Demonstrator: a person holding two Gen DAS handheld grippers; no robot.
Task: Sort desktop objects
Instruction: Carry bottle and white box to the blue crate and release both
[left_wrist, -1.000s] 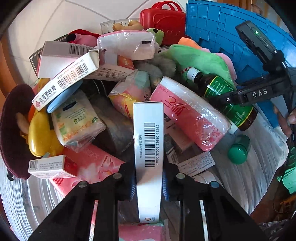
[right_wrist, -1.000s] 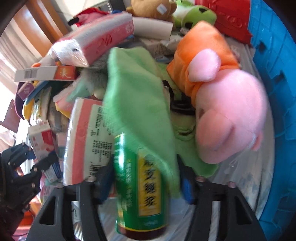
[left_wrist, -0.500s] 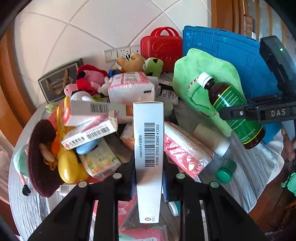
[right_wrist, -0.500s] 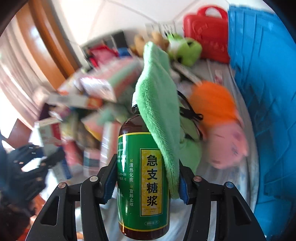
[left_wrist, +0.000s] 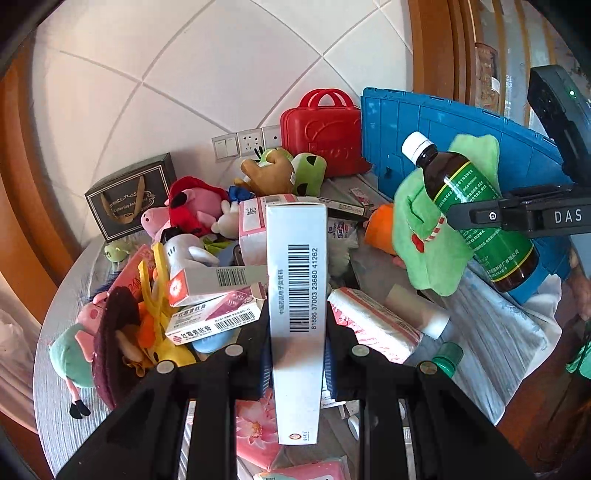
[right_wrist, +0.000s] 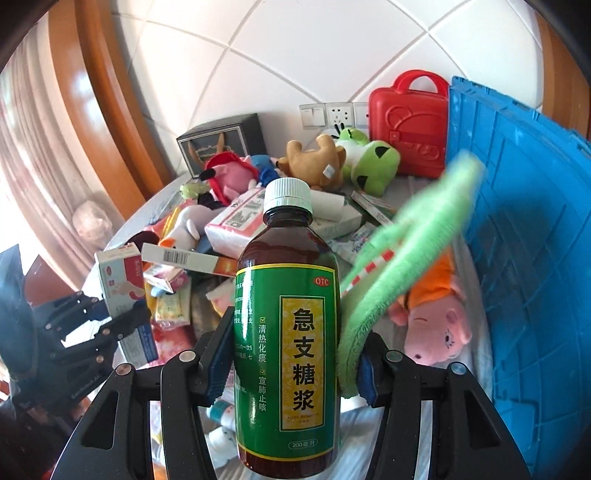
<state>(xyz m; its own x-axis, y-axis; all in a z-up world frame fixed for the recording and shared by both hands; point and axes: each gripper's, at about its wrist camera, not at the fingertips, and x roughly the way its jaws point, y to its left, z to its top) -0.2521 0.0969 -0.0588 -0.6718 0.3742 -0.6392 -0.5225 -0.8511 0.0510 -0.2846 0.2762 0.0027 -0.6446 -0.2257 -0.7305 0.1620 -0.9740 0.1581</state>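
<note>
My left gripper (left_wrist: 293, 343) is shut on a tall white medicine box (left_wrist: 295, 295) with a barcode, held upright above the pile. My right gripper (right_wrist: 288, 365) is shut on a brown syrup bottle (right_wrist: 288, 332) with a green label and white cap, held upright. A green plush cloth (right_wrist: 399, 258) is pinched between the bottle and the right finger and hangs off it. In the left wrist view the bottle (left_wrist: 476, 210) and green cloth (left_wrist: 428, 236) hang in the air at right, in front of the blue crate.
A round table (left_wrist: 62, 295) holds a heap of medicine boxes (left_wrist: 210, 321), tissue packs (left_wrist: 373, 325) and plush toys (left_wrist: 195, 206). A blue crate (right_wrist: 535, 240) stands at right, a red case (right_wrist: 410, 122) and a black gift bag (left_wrist: 129, 199) at the back wall.
Both grippers have lifted up and away from the pile with their loads. The green cloth came up with the bottle and now swings to its right.
</note>
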